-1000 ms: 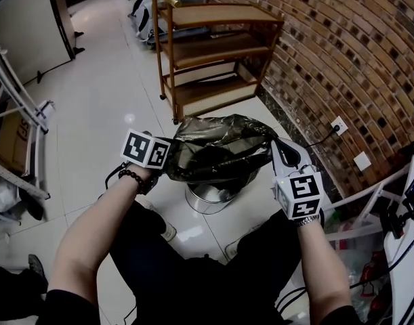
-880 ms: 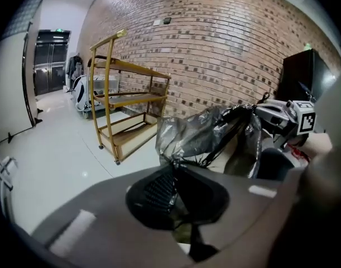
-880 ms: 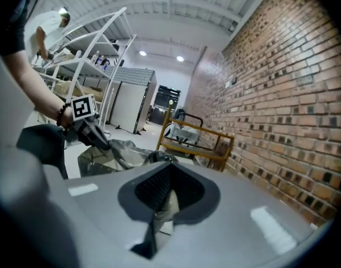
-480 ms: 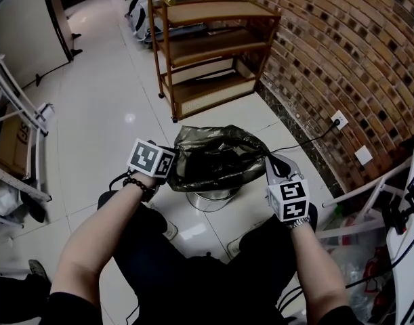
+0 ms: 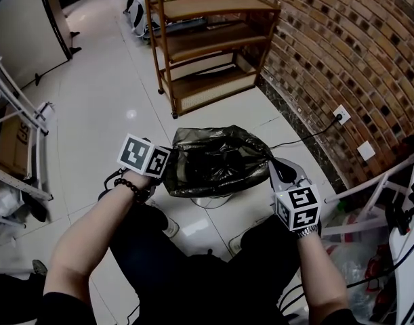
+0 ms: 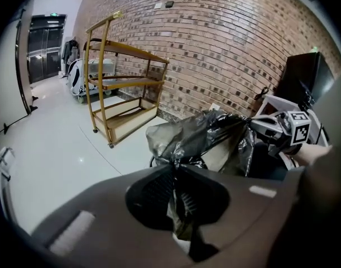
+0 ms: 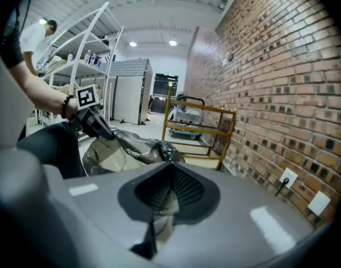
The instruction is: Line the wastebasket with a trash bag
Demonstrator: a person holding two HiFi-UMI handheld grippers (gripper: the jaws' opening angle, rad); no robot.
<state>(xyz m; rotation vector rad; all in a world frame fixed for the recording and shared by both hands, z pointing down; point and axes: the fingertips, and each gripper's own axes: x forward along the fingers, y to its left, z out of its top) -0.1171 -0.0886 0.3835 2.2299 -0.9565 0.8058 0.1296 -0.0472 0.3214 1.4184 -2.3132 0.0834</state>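
Note:
A black trash bag (image 5: pixel 217 161) hangs stretched open between my two grippers, its mouth facing up. It covers most of the shiny metal wastebasket (image 5: pixel 205 200), of which only a sliver of the near side shows on the floor. My left gripper (image 5: pixel 169 170) is shut on the bag's left rim, and a pinch of film (image 6: pixel 178 205) sits between its jaws. My right gripper (image 5: pixel 274 164) is shut on the right rim, with film (image 7: pixel 162 205) clamped in its jaws. From each gripper view the bag (image 6: pixel 198 138) (image 7: pixel 131 147) runs across to the other gripper (image 6: pixel 273 130) (image 7: pixel 95 121).
A wooden shelf cart (image 5: pixel 207 46) stands just behind the basket, by the brick wall (image 5: pixel 342 53). A wall socket (image 5: pixel 340 117) with a black cable is at the right. Metal racks (image 5: pixel 17 114) line the left, a white frame (image 5: pixel 369 202) the right. My knees are close below.
Both grippers have come down with the bag. It now drapes over the wastebasket, which showed more of its metal side a second ago.

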